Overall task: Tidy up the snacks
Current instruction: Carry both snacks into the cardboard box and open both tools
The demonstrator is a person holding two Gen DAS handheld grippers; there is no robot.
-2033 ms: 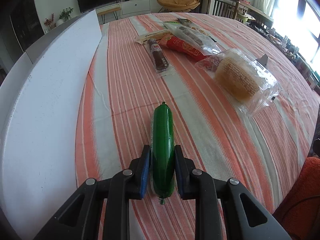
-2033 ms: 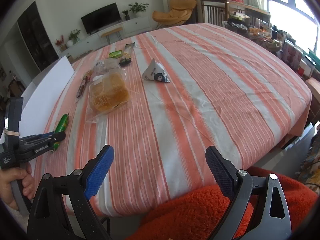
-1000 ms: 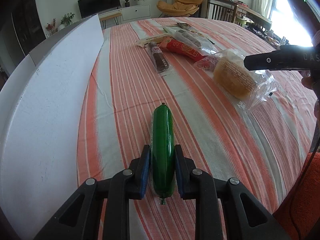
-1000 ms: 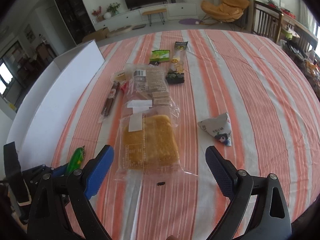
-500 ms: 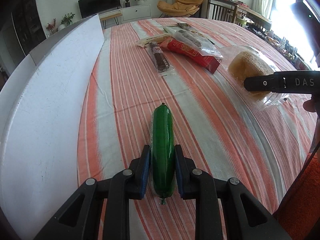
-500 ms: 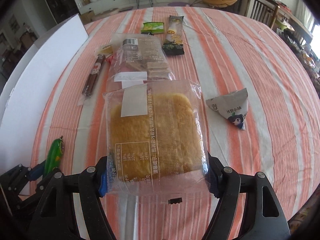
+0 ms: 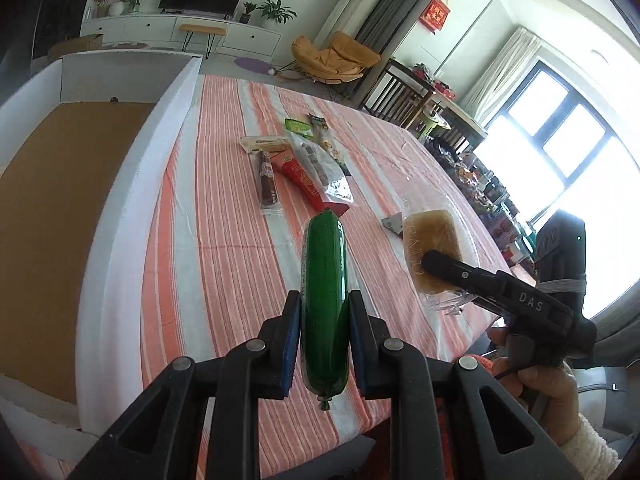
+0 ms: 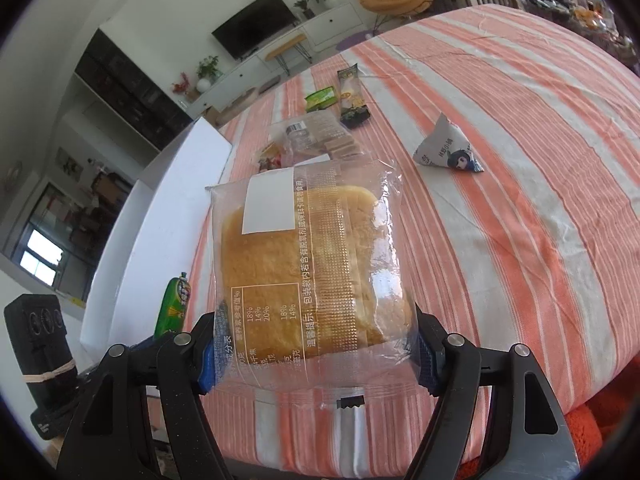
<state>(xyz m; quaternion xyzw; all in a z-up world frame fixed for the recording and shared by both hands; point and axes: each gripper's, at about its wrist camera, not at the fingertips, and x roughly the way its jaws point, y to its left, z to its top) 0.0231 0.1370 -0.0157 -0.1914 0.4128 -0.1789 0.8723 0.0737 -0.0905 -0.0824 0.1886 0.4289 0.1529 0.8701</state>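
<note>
Right wrist: bagged bread point(image 8: 312, 272) clamped between fingers point(image 8: 206, 360); left fingers point(image 7: 290, 344) pinching green sausage point(image 7: 323, 304)

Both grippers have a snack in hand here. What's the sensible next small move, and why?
Probably swing the left gripper leftward over the white box and release there. It is shut on the green sausage, lifted clear of the striped tablecloth; the box sits open alongside. The right gripper holds the bagged bread.
</note>
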